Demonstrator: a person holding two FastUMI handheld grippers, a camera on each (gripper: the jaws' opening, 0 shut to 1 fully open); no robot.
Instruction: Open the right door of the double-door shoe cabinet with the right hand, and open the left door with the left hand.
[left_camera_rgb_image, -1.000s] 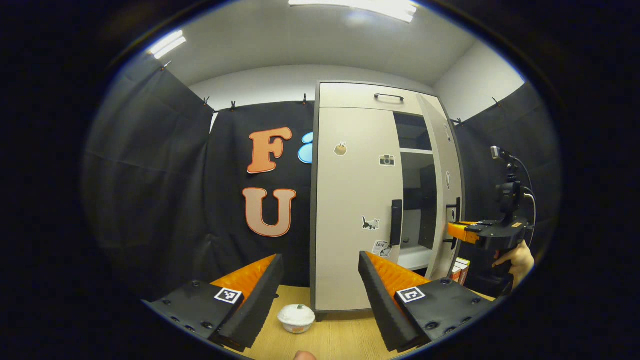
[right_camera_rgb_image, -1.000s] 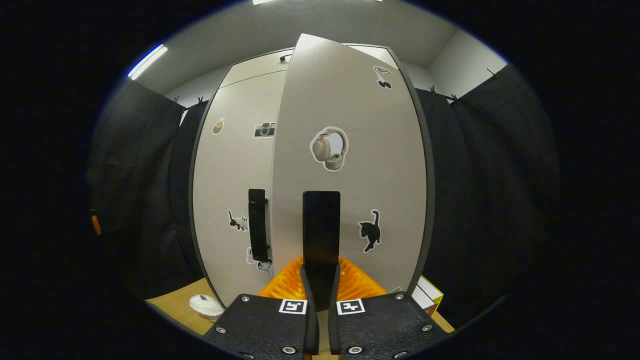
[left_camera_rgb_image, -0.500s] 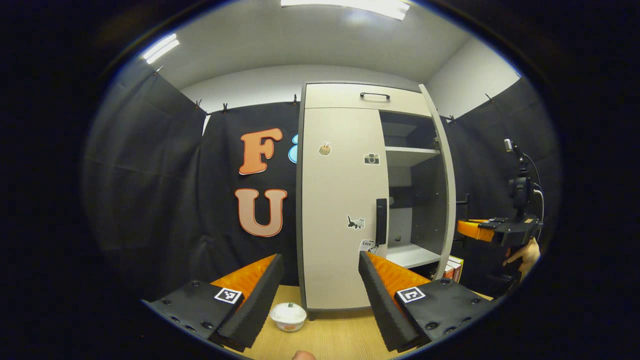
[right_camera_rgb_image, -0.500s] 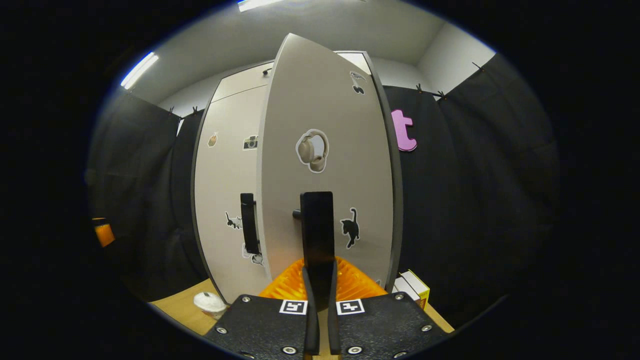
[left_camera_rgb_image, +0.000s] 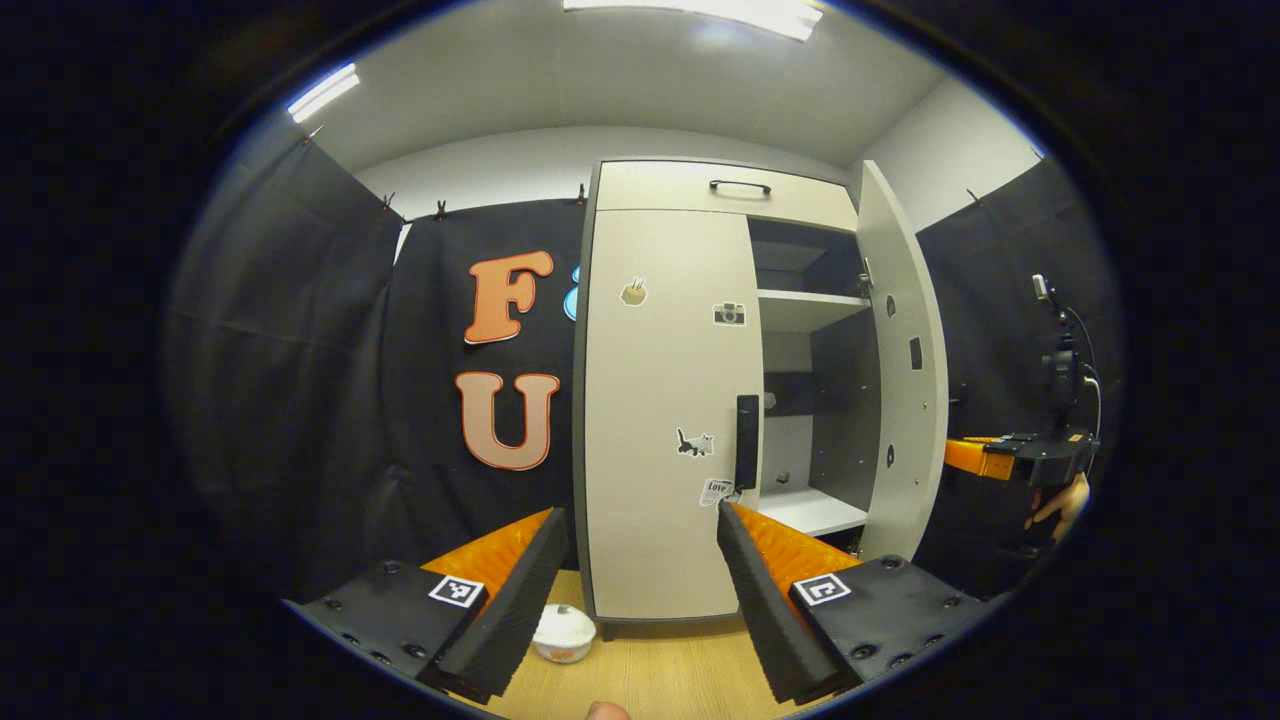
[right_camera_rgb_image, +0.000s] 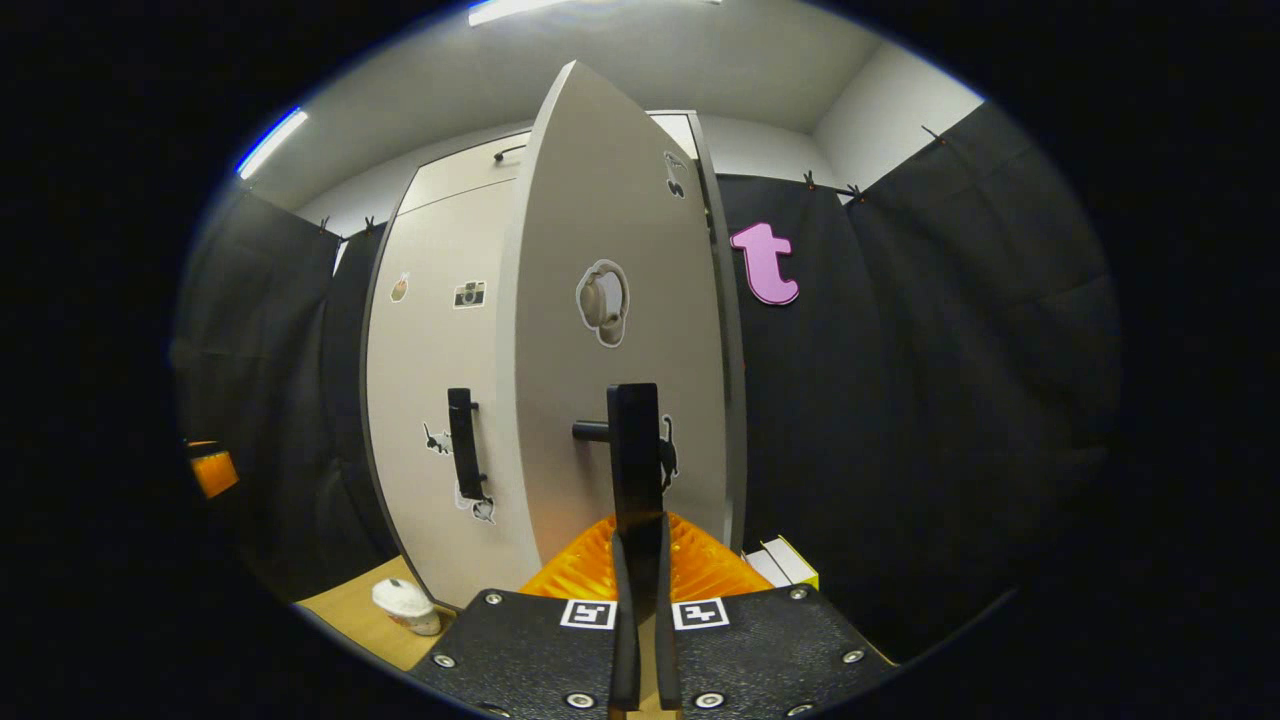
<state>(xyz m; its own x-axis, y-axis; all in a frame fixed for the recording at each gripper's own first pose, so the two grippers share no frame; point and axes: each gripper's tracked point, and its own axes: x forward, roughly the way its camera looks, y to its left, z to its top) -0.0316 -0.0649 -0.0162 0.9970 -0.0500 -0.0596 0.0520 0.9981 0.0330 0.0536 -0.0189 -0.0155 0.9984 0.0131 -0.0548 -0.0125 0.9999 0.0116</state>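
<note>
The booth is hung with black cloth under a white ceiling, and the shoe cabinet (left_camera_rgb_image: 665, 400) stands on a wood-grain tabletop (left_camera_rgb_image: 660, 680). Its right door (left_camera_rgb_image: 905, 370) is swung wide, baring shelves (left_camera_rgb_image: 812, 300); its left door (left_camera_rgb_image: 665, 420) is closed. The right gripper (right_camera_rgb_image: 640, 560) is clamped on the right door's black handle (right_camera_rgb_image: 635, 455), seen close in the right gripper view. The left gripper (left_camera_rgb_image: 635, 560) hangs wide open in front of the cabinet, empty, facing the left door's handle (left_camera_rgb_image: 747, 441). A small white bowl (left_camera_rgb_image: 563, 632) sits by the cabinet's foot; boxes (right_camera_rgb_image: 785, 565) lie right of it.
</note>
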